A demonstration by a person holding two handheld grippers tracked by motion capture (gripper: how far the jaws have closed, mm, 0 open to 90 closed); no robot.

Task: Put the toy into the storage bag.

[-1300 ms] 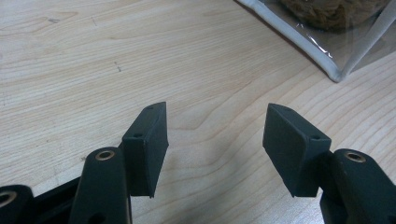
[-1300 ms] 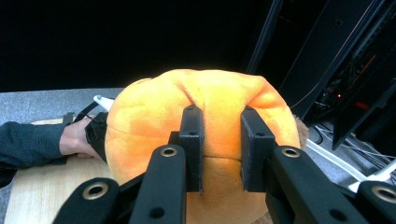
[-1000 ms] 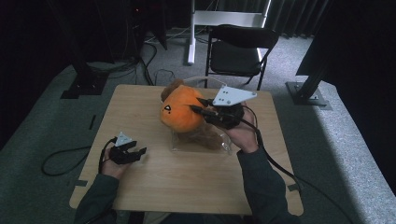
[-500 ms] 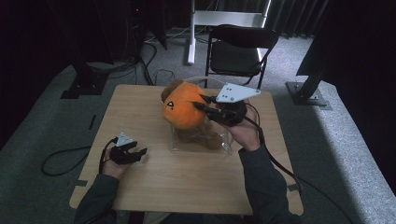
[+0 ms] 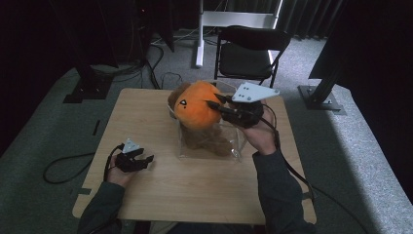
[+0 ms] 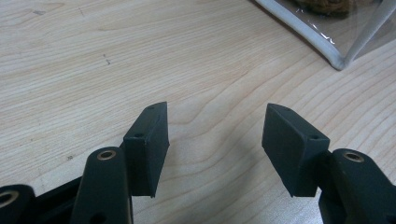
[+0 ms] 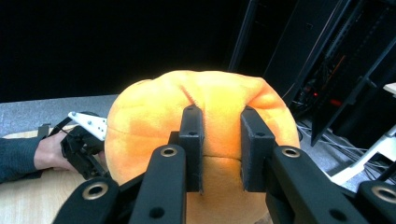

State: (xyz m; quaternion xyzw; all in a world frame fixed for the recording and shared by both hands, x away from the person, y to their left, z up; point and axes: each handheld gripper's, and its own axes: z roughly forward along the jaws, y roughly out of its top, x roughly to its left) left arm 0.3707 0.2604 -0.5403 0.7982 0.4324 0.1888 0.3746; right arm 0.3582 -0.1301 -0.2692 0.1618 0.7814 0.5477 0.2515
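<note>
My right gripper (image 7: 218, 149) pinches a fold of the orange plush (image 7: 154, 126), held up over the clear bag (image 5: 229, 146) mid-table. My left gripper (image 6: 214, 140) rests open and empty on the table (image 6: 93, 56), well left of the bag, whose corner lies ahead to its right.

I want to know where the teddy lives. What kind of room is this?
Probably a studio or test room, not a home: black curtains hang around a wooden table, cables trail over grey carpet, and a folding chair and metal stands wait behind.
</note>
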